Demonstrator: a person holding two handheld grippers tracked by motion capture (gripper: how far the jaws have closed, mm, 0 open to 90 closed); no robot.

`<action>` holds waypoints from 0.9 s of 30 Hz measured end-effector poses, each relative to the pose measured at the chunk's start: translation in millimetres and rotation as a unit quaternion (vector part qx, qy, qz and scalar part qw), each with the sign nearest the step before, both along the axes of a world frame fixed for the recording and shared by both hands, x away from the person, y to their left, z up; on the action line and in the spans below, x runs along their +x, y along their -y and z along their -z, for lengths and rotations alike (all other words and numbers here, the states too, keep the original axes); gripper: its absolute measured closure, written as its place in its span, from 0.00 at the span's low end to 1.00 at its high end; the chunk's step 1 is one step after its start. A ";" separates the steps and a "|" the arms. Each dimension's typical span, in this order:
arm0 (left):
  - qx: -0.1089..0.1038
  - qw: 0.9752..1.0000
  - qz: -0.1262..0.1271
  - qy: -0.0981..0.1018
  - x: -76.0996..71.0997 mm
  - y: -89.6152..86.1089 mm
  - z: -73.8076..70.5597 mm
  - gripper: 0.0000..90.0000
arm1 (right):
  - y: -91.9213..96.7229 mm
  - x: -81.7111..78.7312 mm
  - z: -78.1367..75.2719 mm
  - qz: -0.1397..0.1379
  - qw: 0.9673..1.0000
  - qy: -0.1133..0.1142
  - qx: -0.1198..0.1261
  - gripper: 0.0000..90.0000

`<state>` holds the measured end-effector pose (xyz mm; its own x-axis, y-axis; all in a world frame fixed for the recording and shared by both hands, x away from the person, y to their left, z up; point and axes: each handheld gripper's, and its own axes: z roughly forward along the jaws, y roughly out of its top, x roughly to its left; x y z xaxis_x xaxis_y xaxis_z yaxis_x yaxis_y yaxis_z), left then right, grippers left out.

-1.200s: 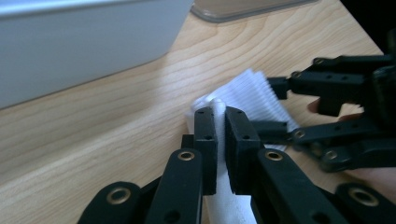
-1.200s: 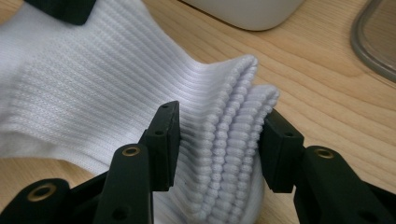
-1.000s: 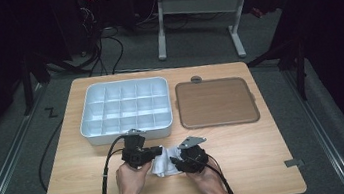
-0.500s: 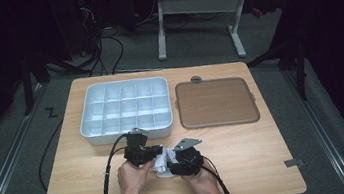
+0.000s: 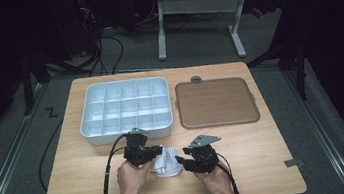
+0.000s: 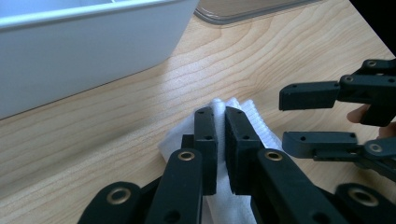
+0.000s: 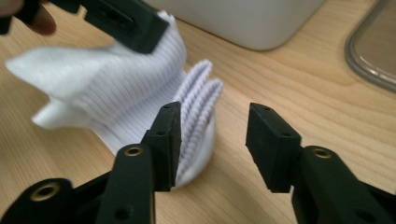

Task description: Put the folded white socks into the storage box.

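White sock (image 5: 167, 161) in left claw (image 5: 156, 151), on table (image 5: 248, 152).

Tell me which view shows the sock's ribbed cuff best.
Right gripper view: the white sock lies close, its ribbing sharp beside the open jaws. Left gripper view has the sock mostly behind its shut jaws. High view shows a small white bundle.

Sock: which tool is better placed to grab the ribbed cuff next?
Right. The right tool stands open beside the ribbed cuff of the white sock; the left tool is already clamped on it.
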<state>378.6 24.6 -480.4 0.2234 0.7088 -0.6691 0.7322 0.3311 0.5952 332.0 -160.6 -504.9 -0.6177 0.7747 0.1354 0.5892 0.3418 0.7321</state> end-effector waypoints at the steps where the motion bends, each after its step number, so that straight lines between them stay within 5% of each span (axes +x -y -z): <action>1: 0.002 1.000 0.000 0.002 0.0 0.8 0.3 0.94 | 0.4 0.6 2.1 -0.001 1.000 -0.003 -0.004 0.67; 19: 0.012 1.000 0.006 0.022 0.1 16.2 2.0 0.94 | -13.8 11.1 15.1 -0.010 1.000 -0.015 -0.015 0.75; 27: 0.013 0.999 0.010 0.029 2.2 24.3 10.2 0.93 | -10.2 13.6 15.6 0.001 1.000 -0.012 -0.020 0.68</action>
